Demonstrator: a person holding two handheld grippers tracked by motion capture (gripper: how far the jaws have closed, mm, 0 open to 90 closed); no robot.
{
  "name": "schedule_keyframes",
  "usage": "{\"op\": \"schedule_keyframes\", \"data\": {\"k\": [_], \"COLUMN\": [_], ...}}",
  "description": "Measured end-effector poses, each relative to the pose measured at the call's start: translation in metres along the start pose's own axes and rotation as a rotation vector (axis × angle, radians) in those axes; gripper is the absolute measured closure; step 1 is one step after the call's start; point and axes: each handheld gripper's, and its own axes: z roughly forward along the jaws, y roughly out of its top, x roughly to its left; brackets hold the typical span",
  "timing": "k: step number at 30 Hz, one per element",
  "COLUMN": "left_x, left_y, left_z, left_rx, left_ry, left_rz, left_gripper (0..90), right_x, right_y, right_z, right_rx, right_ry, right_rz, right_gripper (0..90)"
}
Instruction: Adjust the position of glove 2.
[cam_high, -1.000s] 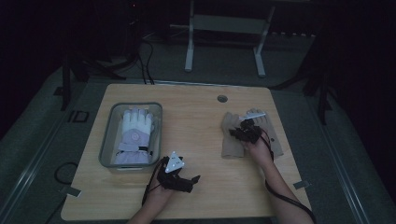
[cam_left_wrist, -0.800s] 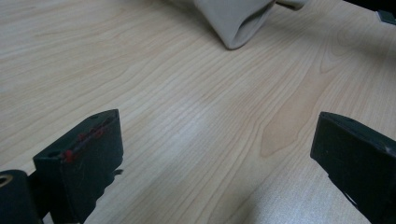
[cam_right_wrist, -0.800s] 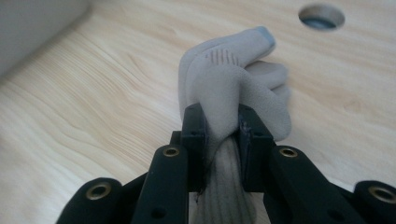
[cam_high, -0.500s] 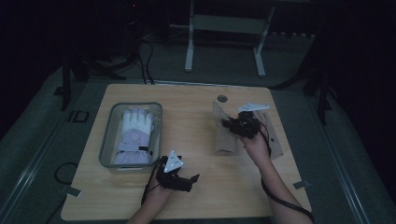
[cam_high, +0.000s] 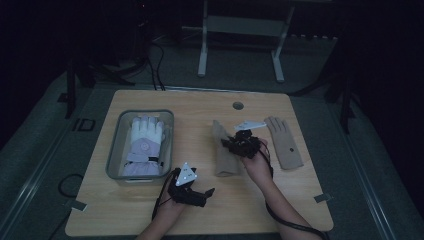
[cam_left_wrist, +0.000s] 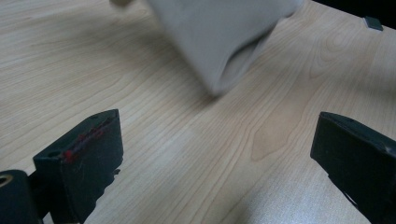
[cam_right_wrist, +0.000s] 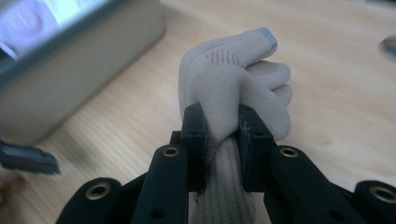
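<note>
Lifted leftward off its mate (cam_high: 283, 141), a beige knitted glove (cam_right_wrist: 233, 88) is pinched in the right tongs (cam_right_wrist: 223, 128), probably bound for the grey tray (cam_high: 114, 150); left tongs (cam_left_wrist: 219, 158) are held wide.

Right tongs (cam_high: 235, 144) with pinched beige glove (cam_high: 223, 155), now leftward off second glove (cam_high: 283, 141)

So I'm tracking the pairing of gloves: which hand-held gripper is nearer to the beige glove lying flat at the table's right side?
Right. The right hand-held gripper is just left of the flat beige glove; the left hand-held gripper sits far off near the front edge.
</note>
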Motion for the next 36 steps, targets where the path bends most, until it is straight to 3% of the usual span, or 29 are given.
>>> {"op": "schedule_keyframes", "data": {"k": [7, 11, 13, 17, 20, 32, 36], "left_x": [0.001, 0.001, 0.001, 0.001, 0.001, 0.003, 0.003], "left_y": [0.0, 0.0, 0.0, 0.0, 0.0, 0.0, 0.0], "left_z": [-0.001, 0.0, 0.0, -0.001, 0.0, 0.0, 0.0], "left_rx": [-0.004, -0.003, -0.001, -0.003, -0.002, -0.003, -0.003], "left_ry": [-0.001, -0.001, 0.002, 0.003, 0.004, 0.002, 0.002], "left_rz": [-0.008, -0.006, -0.005, -0.006, -0.006, -0.006, -0.007], "left_gripper": [2.7, 2.6, 2.7, 2.6, 2.6, 2.6, 2.7], "right_x": [-0.01, -0.018, -0.019, -0.015, -0.012, -0.017, -0.024], "right_y": [-0.032, -0.042, -0.042, -0.042, -0.044, -0.032, -0.029], "right_z": [0.034, 0.038, 0.038, 0.039, 0.039, 0.018, 0.004], "right_rx": [0.111, 0.129, 0.13, 0.142, 0.134, 0.09, 0.062], "right_ry": [-0.016, 0.04, 0.066, 0.065, 0.057, 0.057, 0.055], "right_rz": [0.038, 0.035, 0.015, -0.059, -0.093, -0.084, -0.082], "right_gripper": [73.5, 67.7, 60.2, 46.1, 43.3, 29.4, 31.5]}}
